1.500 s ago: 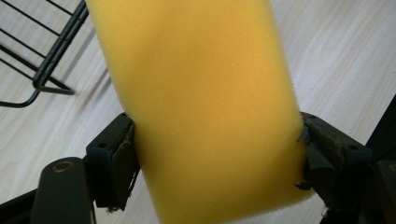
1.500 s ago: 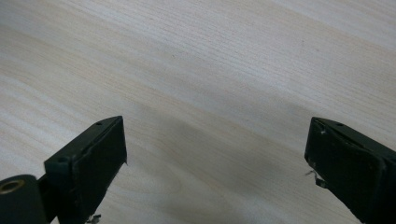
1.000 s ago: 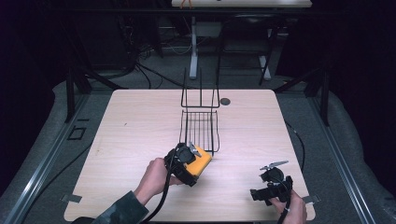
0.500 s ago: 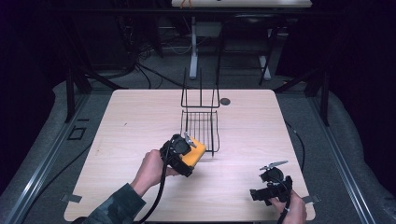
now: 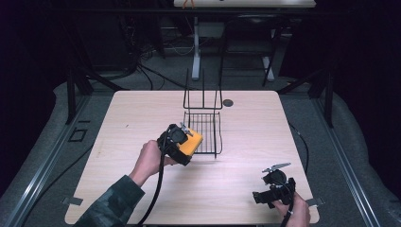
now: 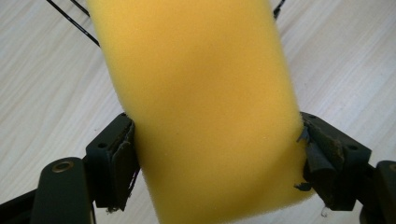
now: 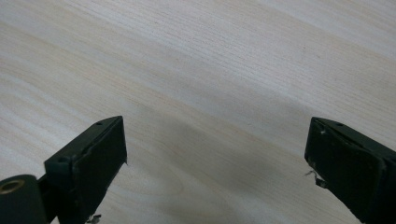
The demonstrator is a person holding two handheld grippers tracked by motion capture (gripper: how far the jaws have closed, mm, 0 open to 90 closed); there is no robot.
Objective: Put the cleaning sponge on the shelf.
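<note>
A yellow sponge (image 5: 193, 141) is held above the table at the near left corner of a black wire rack (image 5: 204, 130). My left gripper (image 5: 182, 142) is shut on the sponge. In the left gripper view the sponge (image 6: 201, 102) fills the space between the two black jaws, which press into its sides, with rack wires (image 6: 74, 21) behind it. My right gripper (image 5: 274, 189) rests low near the table's front right edge. In the right gripper view its jaws stand wide apart over bare wood, with nothing between them (image 7: 215, 154).
The light wooden table (image 5: 118, 123) carries a small dark round disc (image 5: 228, 102) behind the rack. The rack has an upright wire back (image 5: 203, 92). Cables trail from both grippers over the front edge. Dark floor and table legs lie beyond.
My left gripper has lifted the sponge and carried it up and back toward the rack's near left corner. The right gripper has stayed put.
</note>
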